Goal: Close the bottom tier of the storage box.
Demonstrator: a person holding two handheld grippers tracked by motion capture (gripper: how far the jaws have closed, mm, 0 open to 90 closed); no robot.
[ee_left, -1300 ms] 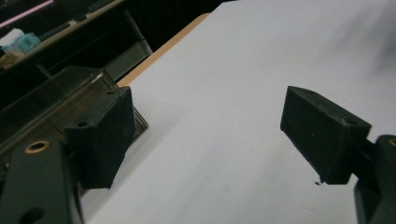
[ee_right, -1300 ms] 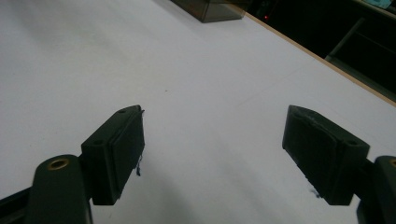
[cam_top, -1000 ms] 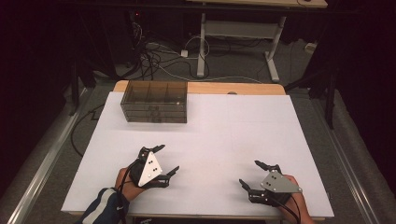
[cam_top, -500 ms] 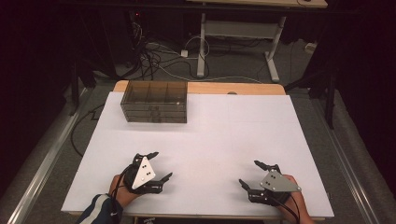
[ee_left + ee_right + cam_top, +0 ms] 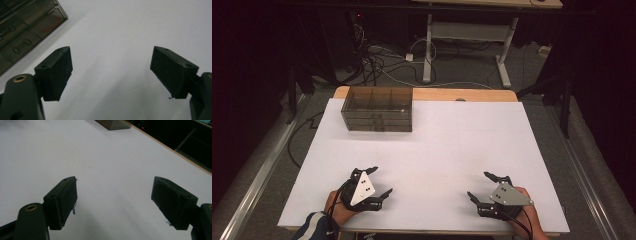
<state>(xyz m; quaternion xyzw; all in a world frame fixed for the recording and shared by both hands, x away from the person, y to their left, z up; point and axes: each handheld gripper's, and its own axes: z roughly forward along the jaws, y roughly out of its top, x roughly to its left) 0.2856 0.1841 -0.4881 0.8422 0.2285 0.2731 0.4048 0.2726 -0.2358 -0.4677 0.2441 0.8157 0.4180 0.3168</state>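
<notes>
Left tongs (image 5: 374, 182) have drawn back nearer the table (image 5: 442, 145) edge, empty.

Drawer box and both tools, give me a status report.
Left tool open, empty, near table edge. Right tool open, empty, likewise. Drawer box untouched at far left of the white board. Nothing between them.

Your left gripper (image 5: 373, 183) and right gripper (image 5: 486, 187) are black, each topped with a grey three-cornered plate with small dark holes. Their blocky jaws have ribbed pads and brass-ringed screw holes. Your left sleeve (image 5: 316, 227) is dark blue with white marks.
</notes>
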